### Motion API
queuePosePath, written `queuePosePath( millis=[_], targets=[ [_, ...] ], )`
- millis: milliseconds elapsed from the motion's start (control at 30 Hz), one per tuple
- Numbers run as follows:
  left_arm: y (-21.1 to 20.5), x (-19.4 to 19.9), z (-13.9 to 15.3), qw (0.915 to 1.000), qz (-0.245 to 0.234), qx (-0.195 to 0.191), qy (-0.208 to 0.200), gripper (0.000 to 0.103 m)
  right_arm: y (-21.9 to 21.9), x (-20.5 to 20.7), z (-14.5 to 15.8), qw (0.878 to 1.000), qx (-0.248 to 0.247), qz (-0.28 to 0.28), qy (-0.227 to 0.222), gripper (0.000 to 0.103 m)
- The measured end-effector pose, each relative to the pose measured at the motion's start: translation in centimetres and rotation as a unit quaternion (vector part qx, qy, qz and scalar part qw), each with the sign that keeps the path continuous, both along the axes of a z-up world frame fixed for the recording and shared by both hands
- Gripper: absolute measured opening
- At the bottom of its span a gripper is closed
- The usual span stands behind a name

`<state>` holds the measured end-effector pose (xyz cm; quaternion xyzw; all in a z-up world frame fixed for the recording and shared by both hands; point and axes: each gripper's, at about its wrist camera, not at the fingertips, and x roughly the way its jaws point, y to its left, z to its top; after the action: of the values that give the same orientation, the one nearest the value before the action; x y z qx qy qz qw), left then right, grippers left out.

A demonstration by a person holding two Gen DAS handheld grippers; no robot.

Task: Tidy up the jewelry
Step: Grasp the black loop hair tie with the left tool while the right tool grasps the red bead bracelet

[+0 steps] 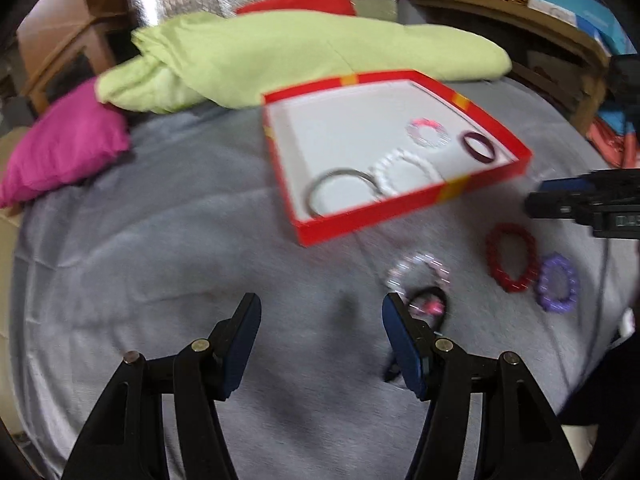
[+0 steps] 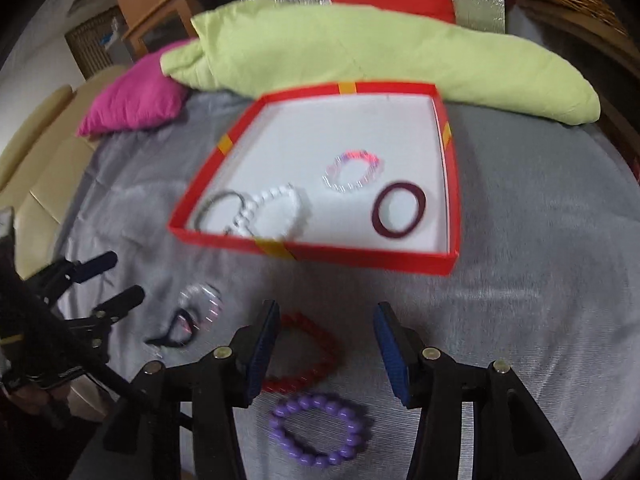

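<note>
Lying flat, the purple bracelet stretches sideways beneath the empty, half-open right gripper, jaws opening.

red bracelet partly hidden, frames blurred

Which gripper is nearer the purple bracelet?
Right. The right gripper hangs just over the purple bracelet, jaws opening and empty. The left gripper is off beside the clear bracelet.
</note>
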<state>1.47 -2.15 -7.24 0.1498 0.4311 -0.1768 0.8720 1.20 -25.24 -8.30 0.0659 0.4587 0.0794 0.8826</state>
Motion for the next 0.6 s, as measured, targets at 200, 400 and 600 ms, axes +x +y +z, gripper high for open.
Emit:
queuePosePath(
  millis=[200,400,600],
  targets=[
    [-0.6,-0.3,-1.1,0.9972,-0.039,-0.029,0.057,0.064,0.1,0.4,-1.6,0.999,0.004,0.025,0.035,0.045],
    [-1.6,-0.9,-2.0,0.9941,-0.065,-0.029,0.081,0.064,1.1,0.5,-2.9,0.998,-0.022,0.036,0.042,0.02],
    [-2.8,-0.8,-3.1,0.9943,-0.066,0.001,0.083,0.064,2.0,0.4,-3.0,0.999,-0.036,0.028,0.027,0.01]
  ],
)
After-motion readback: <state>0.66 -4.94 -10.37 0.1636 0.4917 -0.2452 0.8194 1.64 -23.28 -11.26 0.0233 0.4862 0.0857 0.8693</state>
